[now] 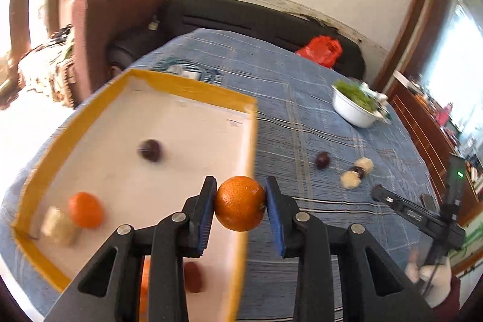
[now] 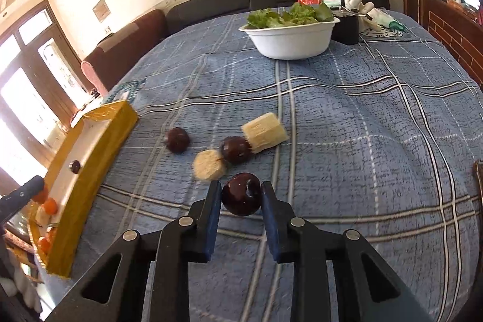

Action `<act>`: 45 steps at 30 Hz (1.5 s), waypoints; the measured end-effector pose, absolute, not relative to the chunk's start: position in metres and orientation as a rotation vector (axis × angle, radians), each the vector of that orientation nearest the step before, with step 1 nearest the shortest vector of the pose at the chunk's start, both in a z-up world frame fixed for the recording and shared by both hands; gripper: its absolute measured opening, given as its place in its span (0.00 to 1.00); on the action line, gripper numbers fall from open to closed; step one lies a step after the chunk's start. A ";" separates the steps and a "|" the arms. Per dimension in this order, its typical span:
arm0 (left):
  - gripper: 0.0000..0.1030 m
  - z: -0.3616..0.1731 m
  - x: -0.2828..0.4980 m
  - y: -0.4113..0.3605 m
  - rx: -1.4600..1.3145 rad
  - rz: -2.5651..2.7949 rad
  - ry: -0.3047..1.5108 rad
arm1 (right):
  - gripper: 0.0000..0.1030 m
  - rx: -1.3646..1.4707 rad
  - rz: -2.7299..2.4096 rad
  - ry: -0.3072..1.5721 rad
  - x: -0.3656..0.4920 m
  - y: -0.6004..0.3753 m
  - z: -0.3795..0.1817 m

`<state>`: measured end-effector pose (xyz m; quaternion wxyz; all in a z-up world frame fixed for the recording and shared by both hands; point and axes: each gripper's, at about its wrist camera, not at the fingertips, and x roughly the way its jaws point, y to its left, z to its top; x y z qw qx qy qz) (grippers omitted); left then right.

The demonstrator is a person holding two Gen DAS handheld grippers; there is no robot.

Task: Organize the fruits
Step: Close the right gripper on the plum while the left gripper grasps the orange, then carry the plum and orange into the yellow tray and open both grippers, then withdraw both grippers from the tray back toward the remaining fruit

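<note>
Both grippers carry fruit above a blue plaid cloth (image 2: 362, 116) spread over the bench. The left gripper (image 1: 241, 202) is clamped on an orange (image 1: 240, 203), its blue pads pressing opposite sides, held right above the near wall of the yellow-rimmed tray (image 1: 193, 86), apparently on its way inside. The tray already holds another orange (image 1: 86, 209), a dark plum (image 1: 150, 150), a pale cut chunk (image 1: 59, 227) that touches the orange, and more fruit half hidden behind the gripper's arms.

The right gripper (image 2: 241, 195) is closed on a plum (image 2: 241, 194), pinched across its middle, seemingly clear of the cloth. Left on the cloth, just beyond it, are two more plums (image 2: 177, 139) (image 2: 236, 150) and two pale chunks (image 2: 209, 165) (image 2: 265, 132); one plum sits between the chunks, touching both. The tray stands well to the left of this cluster, so the right-hand plum likely has to cross the cloth.

A white bowl (image 2: 289, 41) of greens stands at the far side, untouched. The sorting looks roughly half done.
</note>
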<state>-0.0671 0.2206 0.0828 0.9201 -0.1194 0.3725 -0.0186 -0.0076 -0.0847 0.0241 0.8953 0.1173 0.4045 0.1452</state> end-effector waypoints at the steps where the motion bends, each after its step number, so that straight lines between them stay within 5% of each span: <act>1: 0.31 0.083 -0.068 0.232 -0.252 -0.011 0.764 | 0.28 0.245 0.311 0.837 -0.011 -0.080 0.029; 11: 0.31 0.057 -0.061 0.311 -0.352 0.122 0.819 | 0.29 0.097 0.563 0.834 -0.037 0.050 0.077; 23: 0.31 0.046 -0.067 0.347 -0.466 0.086 0.815 | 0.29 -0.133 0.697 0.911 -0.043 0.191 0.051; 26: 0.39 0.048 -0.073 0.351 -0.472 0.073 0.811 | 0.29 -0.172 0.680 0.918 -0.040 0.204 0.043; 27: 0.49 0.050 -0.075 0.352 -0.474 0.075 0.808 | 0.29 -0.183 0.675 0.917 -0.039 0.206 0.041; 28: 0.59 0.052 -0.078 0.353 -0.477 0.087 0.804 | 0.31 -0.190 0.670 0.914 -0.039 0.207 0.040; 32: 0.62 0.057 -0.088 0.359 -0.507 0.094 0.786 | 0.53 -0.173 0.662 0.905 -0.039 0.206 0.045; 45: 0.67 0.086 -0.112 0.311 -0.461 0.030 0.749 | 0.63 -0.015 0.537 0.861 -0.050 0.120 0.066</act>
